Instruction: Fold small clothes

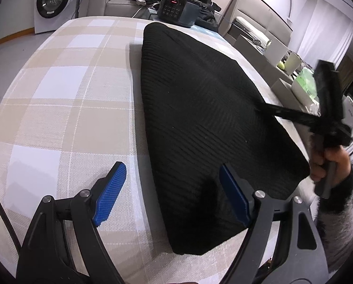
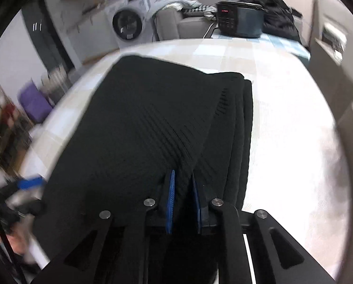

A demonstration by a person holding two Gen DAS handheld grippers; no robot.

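My right gripper (image 2: 183, 196) had its jaws clamped on a pinched fold of the black ribbed garment (image 1: 200, 108), which lay folded on the plaid tabletop (image 1: 65, 99) on the near side of the black appliance (image 1: 176, 7), while my left gripper (image 1: 174, 194) hung above the garment's near edge, jaws apart and empty

Nothing is legible: the black appliance (image 1: 174, 6) shows a red lit display, perhaps digits, too small and blurred to read.
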